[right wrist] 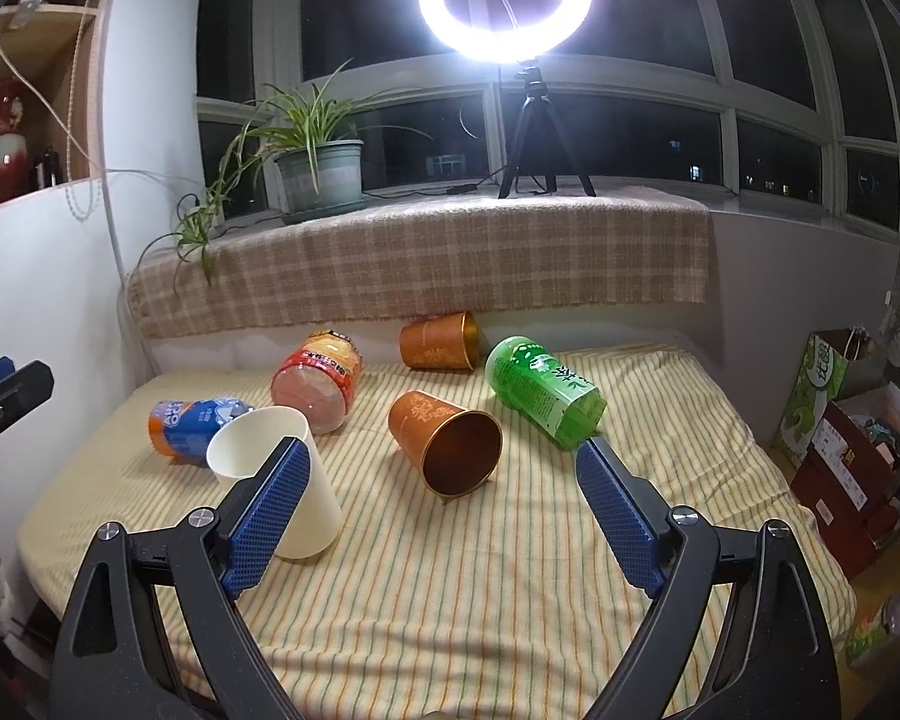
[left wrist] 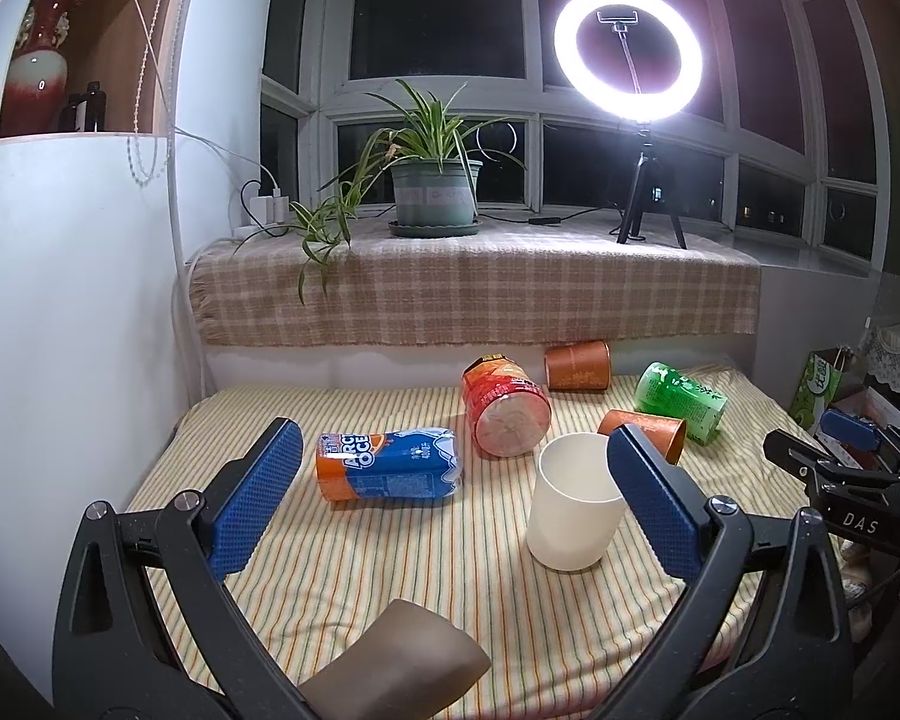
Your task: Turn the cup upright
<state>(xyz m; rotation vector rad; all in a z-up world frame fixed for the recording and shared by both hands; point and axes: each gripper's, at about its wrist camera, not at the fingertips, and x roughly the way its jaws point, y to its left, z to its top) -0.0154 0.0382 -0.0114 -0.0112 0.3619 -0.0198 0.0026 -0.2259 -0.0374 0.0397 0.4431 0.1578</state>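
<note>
A white cup (left wrist: 573,504) stands upright, mouth up, on the striped cloth; it also shows in the right wrist view (right wrist: 276,480). An orange cup (right wrist: 447,441) lies on its side with its mouth toward me, and shows in the left wrist view (left wrist: 645,429) behind a finger. A second orange cup (right wrist: 441,341) lies on its side at the back, also seen in the left wrist view (left wrist: 577,365). My left gripper (left wrist: 453,483) is open, with the white cup just inside its right finger. My right gripper (right wrist: 435,501) is open and empty in front of the near orange cup.
A blue and orange bottle (left wrist: 387,465), a red jar (left wrist: 507,408) and a green bottle (right wrist: 543,390) lie on the cloth. A brown object (left wrist: 396,669) lies at the near edge. A plant pot (left wrist: 435,192) and ring light (left wrist: 627,54) stand on the sill. Boxes (right wrist: 852,450) stand right.
</note>
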